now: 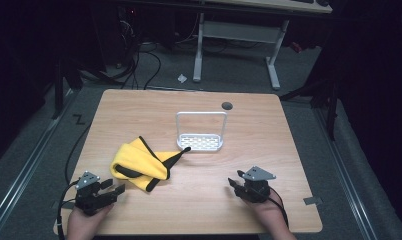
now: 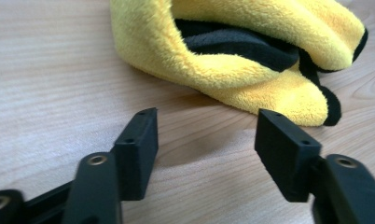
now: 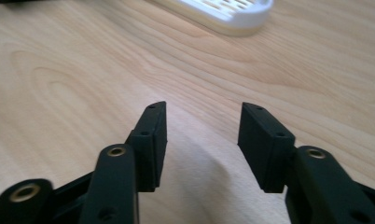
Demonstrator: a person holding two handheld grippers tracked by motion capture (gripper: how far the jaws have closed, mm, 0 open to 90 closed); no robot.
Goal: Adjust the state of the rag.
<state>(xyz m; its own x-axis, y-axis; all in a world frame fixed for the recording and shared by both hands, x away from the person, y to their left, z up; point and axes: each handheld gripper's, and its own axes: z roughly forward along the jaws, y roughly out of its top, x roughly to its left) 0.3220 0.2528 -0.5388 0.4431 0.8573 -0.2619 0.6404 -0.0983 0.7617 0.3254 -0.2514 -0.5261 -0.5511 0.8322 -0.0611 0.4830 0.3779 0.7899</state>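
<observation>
L gripper (image 2: 206, 135) agape nr cloth (image 2: 251, 51)

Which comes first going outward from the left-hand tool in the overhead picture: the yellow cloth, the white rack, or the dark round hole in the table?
From the left tool:
1. Yellow cloth, just ahead of it.
2. White rack, mid-table, farther right.
3. Dark round hole, near the far edge.
</observation>
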